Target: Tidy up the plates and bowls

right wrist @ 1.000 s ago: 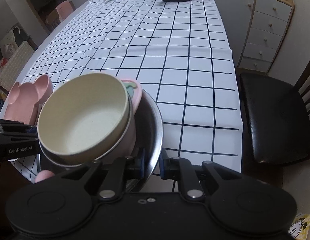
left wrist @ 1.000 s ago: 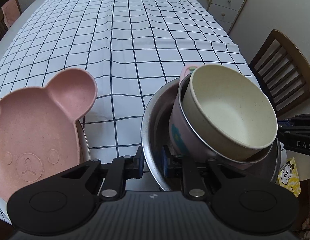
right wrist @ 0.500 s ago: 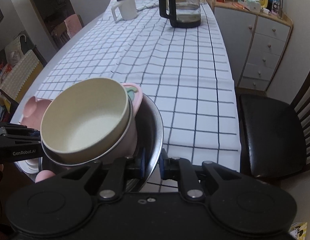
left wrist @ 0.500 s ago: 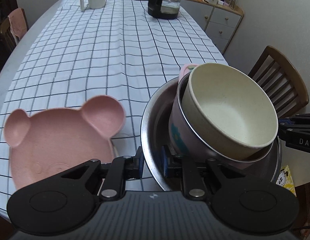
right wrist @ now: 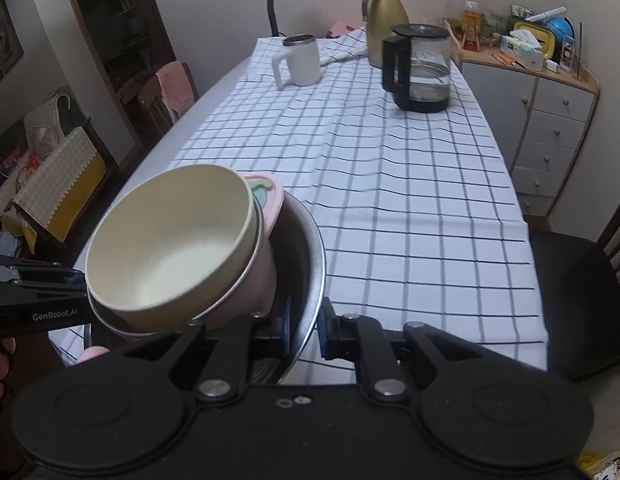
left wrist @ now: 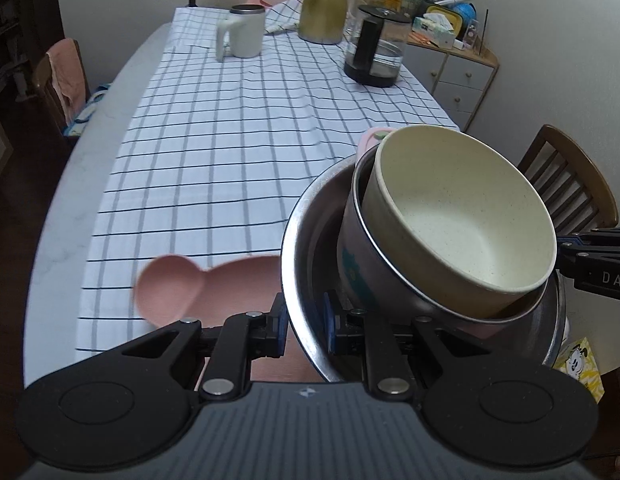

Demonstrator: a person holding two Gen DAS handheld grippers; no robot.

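Two hand-held grippers carry a nested stack of bowls above a table covered with a white, black-checked tablecloth (left wrist: 238,168). The left gripper (left wrist: 306,326) is clenched on the near rim of a wide stainless-steel bowl (left wrist: 306,240), one blue-padded finger outside the wall and one inside. The right gripper (right wrist: 304,330) pinches the opposite rim of the same steel bowl in like manner. Inside the steel bowl a pink bowl with a steel liner and a teal print (left wrist: 353,264) sits tilted, and a cream, speckled bowl (left wrist: 465,216) is nested within it, also tilted. A pink bear-shaped plate (left wrist: 170,288) lies on the tablecloth just beside the steel bowl, blurred and partly hidden behind the left gripper. At the far end of the table stand a white mug (left wrist: 242,32), a gold-coloured thermos jug (left wrist: 323,8) and a glass kettle with a black handle (left wrist: 375,50). A wooden chair (left wrist: 569,184) stands beside the table.
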